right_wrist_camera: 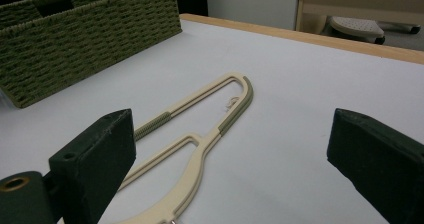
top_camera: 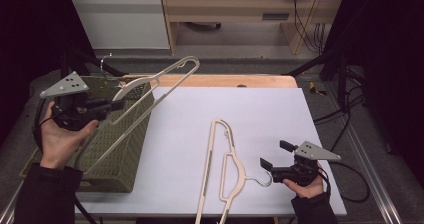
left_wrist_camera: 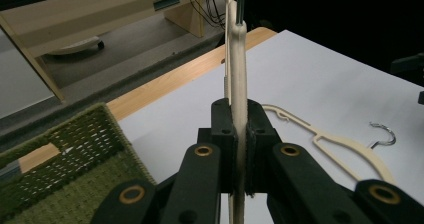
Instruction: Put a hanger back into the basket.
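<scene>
High view: at upper left, your left gripper clamps a cream plastic hanger above the woven green basket.

Left gripper view: the hanger's flat bar stands pinched at centre.

Right gripper view: your right gripper gapes wide over a second hanger lying lower centre on the smooth white table.

Cream hanger held aloft; cream hanger with silver hook and olive-grey ribbed grip strips, at the table's six o'clock; olive-green woven basket at nine; pale lavender-white table, light wood edge; black grippers, grey plates
</scene>
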`<action>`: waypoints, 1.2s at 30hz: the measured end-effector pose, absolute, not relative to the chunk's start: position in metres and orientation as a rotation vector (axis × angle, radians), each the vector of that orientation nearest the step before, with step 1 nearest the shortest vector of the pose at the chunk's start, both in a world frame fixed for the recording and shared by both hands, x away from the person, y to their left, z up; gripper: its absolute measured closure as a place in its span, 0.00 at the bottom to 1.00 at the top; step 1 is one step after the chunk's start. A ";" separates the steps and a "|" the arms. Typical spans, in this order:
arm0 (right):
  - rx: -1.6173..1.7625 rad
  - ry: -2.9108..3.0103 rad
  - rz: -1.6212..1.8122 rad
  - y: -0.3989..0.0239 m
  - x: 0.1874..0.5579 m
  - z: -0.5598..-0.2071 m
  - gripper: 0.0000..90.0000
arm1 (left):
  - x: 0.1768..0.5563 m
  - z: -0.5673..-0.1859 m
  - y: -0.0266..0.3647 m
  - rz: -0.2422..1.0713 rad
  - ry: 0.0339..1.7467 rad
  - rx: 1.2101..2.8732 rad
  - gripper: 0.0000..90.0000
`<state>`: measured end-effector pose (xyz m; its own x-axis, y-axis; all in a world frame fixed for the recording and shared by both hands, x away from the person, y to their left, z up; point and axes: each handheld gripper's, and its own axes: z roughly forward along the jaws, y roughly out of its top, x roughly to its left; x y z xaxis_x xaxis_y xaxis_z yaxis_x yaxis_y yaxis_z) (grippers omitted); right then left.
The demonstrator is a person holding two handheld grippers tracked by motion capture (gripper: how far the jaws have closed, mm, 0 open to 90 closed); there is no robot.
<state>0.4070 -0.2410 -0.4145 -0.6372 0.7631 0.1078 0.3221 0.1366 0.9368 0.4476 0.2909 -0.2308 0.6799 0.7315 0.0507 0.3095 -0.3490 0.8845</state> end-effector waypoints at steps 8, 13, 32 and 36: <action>1.048 2.025 1.500 -0.242 0.407 -0.414 0.06 | 0.463 -0.229 0.332 0.599 0.858 1.927 0.95; 1.046 2.027 1.499 -0.241 0.407 -0.414 0.06 | 0.473 -0.238 0.352 0.608 0.907 1.938 0.95; 1.051 2.046 1.480 -0.240 0.408 -0.417 0.06 | 0.493 -0.273 0.408 0.657 1.007 1.972 0.95; 1.048 2.049 1.479 -0.240 0.408 -0.417 0.06 | 0.495 -0.281 0.418 0.657 1.022 1.972 0.95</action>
